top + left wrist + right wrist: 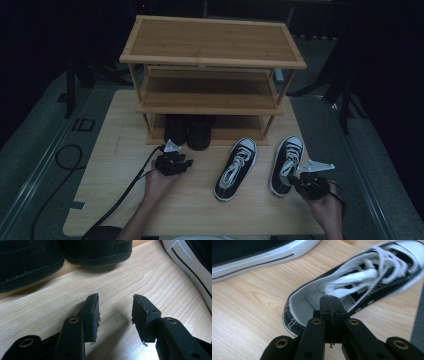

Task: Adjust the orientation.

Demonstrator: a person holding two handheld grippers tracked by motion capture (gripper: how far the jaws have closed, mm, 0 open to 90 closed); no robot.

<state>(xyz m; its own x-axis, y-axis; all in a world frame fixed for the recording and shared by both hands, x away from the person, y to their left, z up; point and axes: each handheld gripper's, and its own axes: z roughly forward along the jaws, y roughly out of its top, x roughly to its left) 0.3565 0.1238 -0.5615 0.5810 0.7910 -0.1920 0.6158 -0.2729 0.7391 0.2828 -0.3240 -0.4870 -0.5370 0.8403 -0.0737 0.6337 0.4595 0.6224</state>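
Your right gripper [331,302] has its jaws pressed flat together with nothing between them; the tips sit at the heel opening of the right-hand sneaker [352,287], over its white lining, and whether they touch it cannot be told. In the high view that gripper [295,181] is at the heel of the same sneaker [287,162], near the table's right edge, with your right hand [327,210] behind it.

Your left gripper [115,312] has its jaws spread, with only bare wood between them. The black pads are frayed at the edges. In the high view it [181,161] rests low over the table just before the black shoes [188,131] on the bottom shelf, held by your left hand [159,184], its cable [120,197] trailing off the near edge.

No brand or label can be read on either sneaker. Both are black canvas with white laces, white toe caps and white soles with a dark stripe. The left-hand sneaker [236,167] lies between the two grippers, toe towards the rack, apart from its partner.

The table [115,165] is pale wood-grain with rounded corners. On its far half stands a three-tier bamboo shoe rack [212,42]; the top and middle tiers carry nothing, the bottom holds the black pair side by side. The floor [35,150] is grey and the room beyond is dark.
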